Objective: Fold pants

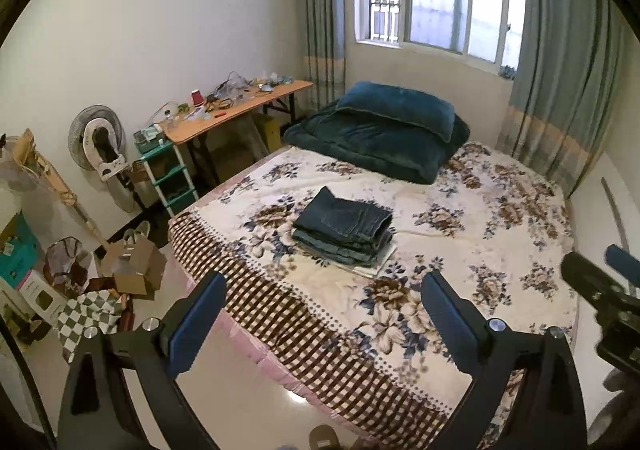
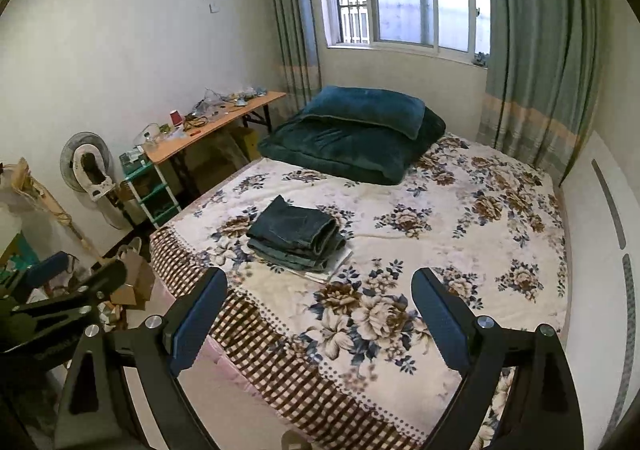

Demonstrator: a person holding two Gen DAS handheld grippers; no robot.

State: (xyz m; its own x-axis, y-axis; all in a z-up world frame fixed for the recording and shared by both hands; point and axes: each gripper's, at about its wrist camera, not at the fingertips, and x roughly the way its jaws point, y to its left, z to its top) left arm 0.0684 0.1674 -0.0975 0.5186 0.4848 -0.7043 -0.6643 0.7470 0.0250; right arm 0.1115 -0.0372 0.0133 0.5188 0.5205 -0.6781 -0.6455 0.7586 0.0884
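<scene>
Folded pants on the bed, both grippers held back and empty

The pants point(image 1: 344, 228) sit as a stack near the bed's point(image 1: 500, 218) left edge, well apart from the left gripper point(image 1: 320, 316) and right gripper point(image 2: 320, 314), both spread wide; a careless reach could snag the top layer and topple the stack; its upper fold looks loose.
</scene>
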